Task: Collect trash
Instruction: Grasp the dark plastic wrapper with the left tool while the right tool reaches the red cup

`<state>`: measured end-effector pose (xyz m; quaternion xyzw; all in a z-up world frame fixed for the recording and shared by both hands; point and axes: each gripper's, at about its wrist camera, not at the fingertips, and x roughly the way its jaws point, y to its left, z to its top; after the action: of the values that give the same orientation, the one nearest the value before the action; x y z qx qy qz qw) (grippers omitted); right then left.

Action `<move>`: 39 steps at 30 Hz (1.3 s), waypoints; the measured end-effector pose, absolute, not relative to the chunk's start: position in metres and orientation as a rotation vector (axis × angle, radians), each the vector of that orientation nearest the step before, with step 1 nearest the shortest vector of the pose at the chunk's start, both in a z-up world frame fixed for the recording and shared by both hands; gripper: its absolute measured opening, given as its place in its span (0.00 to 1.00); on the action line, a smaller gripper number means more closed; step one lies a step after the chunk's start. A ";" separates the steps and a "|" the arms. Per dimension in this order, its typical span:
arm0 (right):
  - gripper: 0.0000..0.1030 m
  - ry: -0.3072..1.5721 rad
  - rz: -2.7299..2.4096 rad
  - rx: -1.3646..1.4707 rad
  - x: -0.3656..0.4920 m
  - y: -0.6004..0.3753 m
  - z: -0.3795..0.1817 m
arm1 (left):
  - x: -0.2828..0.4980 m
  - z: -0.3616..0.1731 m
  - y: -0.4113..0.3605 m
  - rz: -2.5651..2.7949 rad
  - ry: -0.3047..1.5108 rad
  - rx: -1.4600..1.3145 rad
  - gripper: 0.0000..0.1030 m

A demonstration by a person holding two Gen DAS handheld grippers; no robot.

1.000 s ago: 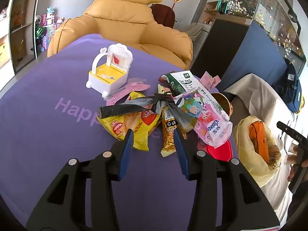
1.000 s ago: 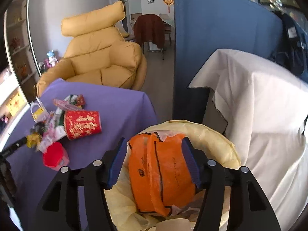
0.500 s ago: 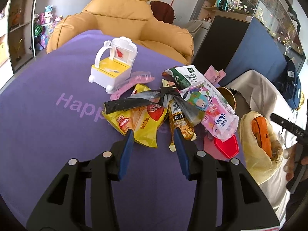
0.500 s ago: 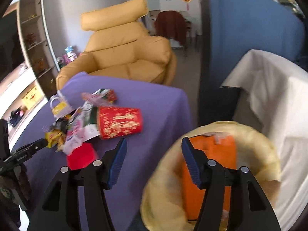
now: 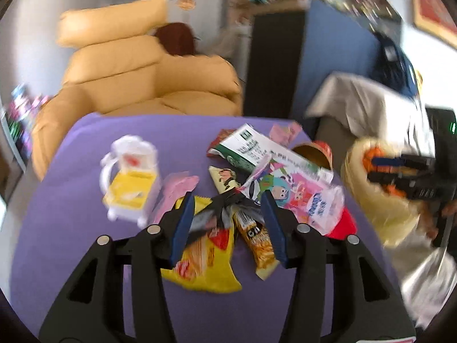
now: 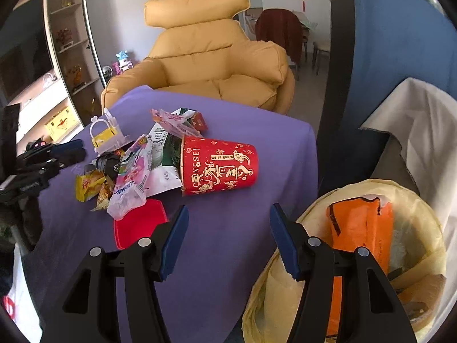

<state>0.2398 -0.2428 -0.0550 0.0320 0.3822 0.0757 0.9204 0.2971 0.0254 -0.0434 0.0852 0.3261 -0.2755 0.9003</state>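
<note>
Right wrist view: right gripper [image 6: 228,237] gaping, empty, above purple tablecloth [image 6: 234,228] between one tipped red paper cup [image 6: 218,168] and one yellow-lined trash bin [image 6: 357,257] holding one orange bag [image 6: 360,228]; left gripper [image 5: 228,225] spread over one yellow snack wrapper [image 5: 205,263].

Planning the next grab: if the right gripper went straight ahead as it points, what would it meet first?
Probably the red paper cup lying on its side; the open right gripper points across bare purple tablecloth toward it, though depth is uncertain.
</note>
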 end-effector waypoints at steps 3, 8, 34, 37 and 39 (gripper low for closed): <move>0.54 0.784 0.149 0.079 0.241 -0.245 -0.056 | 0.319 -0.061 0.012 -0.556 0.745 0.248 0.45; 0.54 0.774 0.141 0.090 0.244 -0.249 -0.054 | 0.341 -0.077 0.020 -0.542 0.829 0.128 0.45; 0.54 0.822 0.133 0.371 0.320 -0.264 -0.084 | 0.267 -0.061 0.106 -0.268 0.802 -0.214 0.19; 0.54 0.823 0.172 0.339 0.318 -0.246 -0.085 | 0.263 -0.063 0.106 -0.272 0.805 -0.223 0.19; 0.54 0.829 0.230 0.299 0.320 -0.228 -0.083 | 0.262 -0.065 0.107 -0.276 0.812 -0.232 0.20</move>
<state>0.3199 -0.2282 -0.0828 0.1444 0.4004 0.1111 0.8980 0.2616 0.1066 -0.0646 -0.1122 0.3927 -0.1335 0.9030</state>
